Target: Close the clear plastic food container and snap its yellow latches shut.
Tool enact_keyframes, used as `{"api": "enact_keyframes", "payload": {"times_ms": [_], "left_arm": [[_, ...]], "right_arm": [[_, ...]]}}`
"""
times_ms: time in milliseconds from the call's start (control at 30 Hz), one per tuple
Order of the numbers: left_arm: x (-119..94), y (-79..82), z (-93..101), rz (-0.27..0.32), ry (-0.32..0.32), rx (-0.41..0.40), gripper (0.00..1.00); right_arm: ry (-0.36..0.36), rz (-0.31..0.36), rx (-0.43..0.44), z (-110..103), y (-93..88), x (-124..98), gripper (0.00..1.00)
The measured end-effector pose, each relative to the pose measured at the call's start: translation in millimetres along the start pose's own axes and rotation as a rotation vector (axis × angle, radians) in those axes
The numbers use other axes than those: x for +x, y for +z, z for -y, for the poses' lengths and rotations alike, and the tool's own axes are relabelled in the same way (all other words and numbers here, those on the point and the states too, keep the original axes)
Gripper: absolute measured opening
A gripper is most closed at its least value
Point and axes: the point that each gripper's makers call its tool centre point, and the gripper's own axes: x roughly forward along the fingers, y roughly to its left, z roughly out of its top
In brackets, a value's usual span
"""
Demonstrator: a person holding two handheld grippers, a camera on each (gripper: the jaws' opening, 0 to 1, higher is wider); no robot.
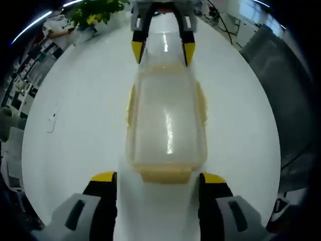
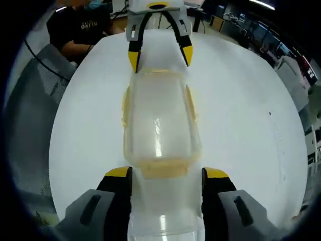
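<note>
A clear plastic food container (image 1: 166, 118) lies lengthwise on the white table (image 1: 80, 115), its lid resting on top. Pale yellow latches sit at its near end (image 1: 165, 174) and along both long sides (image 1: 131, 105). My left gripper (image 1: 158, 178) is open, its yellow-tipped jaws flanking the near end latch. My right gripper (image 1: 163, 50) faces it from the far end, open. In the right gripper view the container (image 2: 158, 120) runs from my right gripper (image 2: 163, 174) to my left gripper (image 2: 160, 54). Clear plastic (image 2: 165, 223) shows between the right jaws; contact is unclear.
A potted plant (image 1: 95, 12) stands at the table's far edge. A grey chair (image 1: 281, 75) is beside the table, another chair (image 2: 40, 95) on the other side. A person in a black shirt (image 2: 80, 25) sits past the table. White tabletop lies on both sides of the container.
</note>
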Motion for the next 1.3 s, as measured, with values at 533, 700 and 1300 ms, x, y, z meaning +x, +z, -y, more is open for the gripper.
{"api": "enact_keyframes", "payload": {"times_ms": [533,700,1300], "left_arm": [[8,-2.6,8.2,-0.028,-0.093,-0.007,0.48],[10,1.8,6.2,-0.030,-0.087,-0.025,0.40],[7,-1.8,12.4,-0.053,-0.088,-0.025,0.34]], "right_arm": [[0.048,-0.059,-0.041,2,1.8,9,0.50],[0.050,-0.073,-0.055,-1,2.3,9,0.48],[0.051,-0.099,-0.068,-4,1.4,7,0.38]]}}
